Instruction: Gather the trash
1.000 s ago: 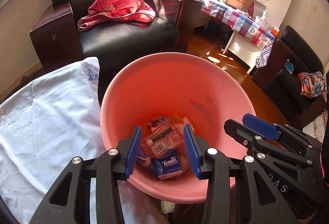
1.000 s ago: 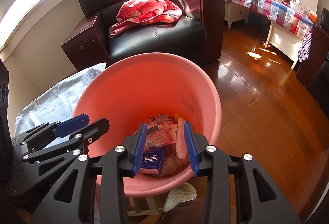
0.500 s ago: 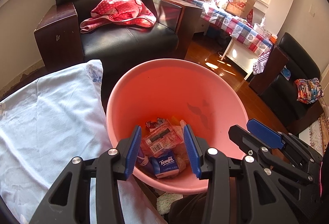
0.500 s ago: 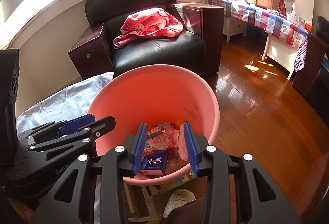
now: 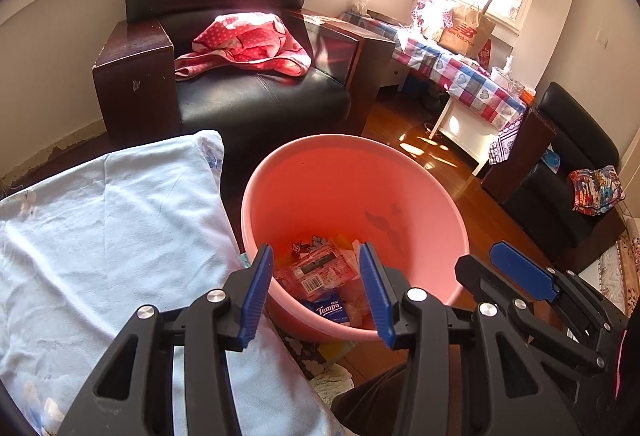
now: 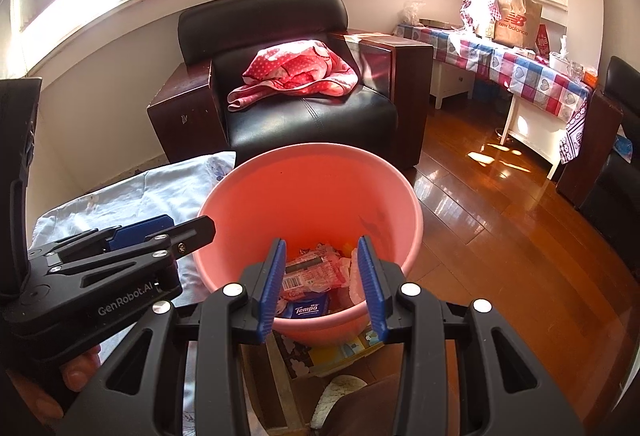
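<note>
Looking down both wrist views, we find the trash already gathered at the bottom of the pink bucket (image 5: 420,204), which fills the lower middle of each frame. Uppermost lies a crinkled pink wrapper (image 5: 320,270) with a barcode, beside it a small blue tissue pack (image 5: 330,310) and some crumpled white paper (image 6: 354,278).

We judge all of this light and soft: the wrapper is thin film that should crumple and slide under a pinch, so we would take it by a bunched fold, not a flat face. The tissue pack is squarish and slightly springy, best gripped across its narrow sides. The bucket itself is smooth moulded plastic, stiff at its rolled rim and probably slippery on the wall; the rim is where we would hold it.

Our left tongs (image 5: 316,296) stand open with nothing between the blue ribbed pads, and they have just been opening a little further. Our right tongs (image 6: 322,284) are parted too, somewhat narrower, and empty; the trash seen between them lies well below in the bucket.

At the left of both frames, a pale blue cloth (image 5: 104,236) lies soft and wrinkled. In the upper middle, a black armchair (image 5: 256,96) carries a red spotted blanket (image 5: 244,44).
</note>
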Action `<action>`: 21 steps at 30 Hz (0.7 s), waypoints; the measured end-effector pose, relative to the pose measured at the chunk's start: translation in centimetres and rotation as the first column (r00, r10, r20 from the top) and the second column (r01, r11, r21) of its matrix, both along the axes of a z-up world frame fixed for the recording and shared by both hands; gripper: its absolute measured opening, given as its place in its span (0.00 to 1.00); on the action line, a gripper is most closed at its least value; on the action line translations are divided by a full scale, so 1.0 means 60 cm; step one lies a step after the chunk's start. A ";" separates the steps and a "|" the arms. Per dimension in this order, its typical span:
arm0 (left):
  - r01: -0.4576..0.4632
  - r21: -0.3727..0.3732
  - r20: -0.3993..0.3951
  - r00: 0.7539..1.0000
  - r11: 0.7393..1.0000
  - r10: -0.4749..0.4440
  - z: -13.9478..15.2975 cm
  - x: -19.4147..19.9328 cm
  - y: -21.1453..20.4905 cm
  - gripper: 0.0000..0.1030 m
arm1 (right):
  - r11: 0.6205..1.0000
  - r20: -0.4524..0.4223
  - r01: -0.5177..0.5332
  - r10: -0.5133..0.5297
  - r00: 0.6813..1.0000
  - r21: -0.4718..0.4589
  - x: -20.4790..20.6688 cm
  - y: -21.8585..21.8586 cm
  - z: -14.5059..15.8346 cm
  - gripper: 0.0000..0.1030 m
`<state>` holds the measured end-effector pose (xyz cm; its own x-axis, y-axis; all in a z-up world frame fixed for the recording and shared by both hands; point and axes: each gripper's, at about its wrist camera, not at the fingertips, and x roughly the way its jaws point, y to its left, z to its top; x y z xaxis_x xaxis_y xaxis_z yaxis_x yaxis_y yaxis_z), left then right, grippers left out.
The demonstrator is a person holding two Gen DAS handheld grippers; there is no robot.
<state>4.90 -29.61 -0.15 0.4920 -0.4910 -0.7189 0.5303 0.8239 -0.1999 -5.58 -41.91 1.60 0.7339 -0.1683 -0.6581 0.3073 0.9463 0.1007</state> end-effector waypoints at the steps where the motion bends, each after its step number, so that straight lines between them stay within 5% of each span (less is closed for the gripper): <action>1: -0.003 -0.004 0.002 1.000 1.000 0.003 0.002 -0.004 0.005 0.43 | 1.000 0.002 0.000 0.000 1.000 0.003 -0.003 0.004 0.001 0.37; 21: -0.077 -0.019 0.097 0.992 0.997 0.079 0.027 -0.097 0.094 0.43 | 0.999 0.025 -0.022 0.023 0.999 -0.023 -0.050 0.080 0.006 0.44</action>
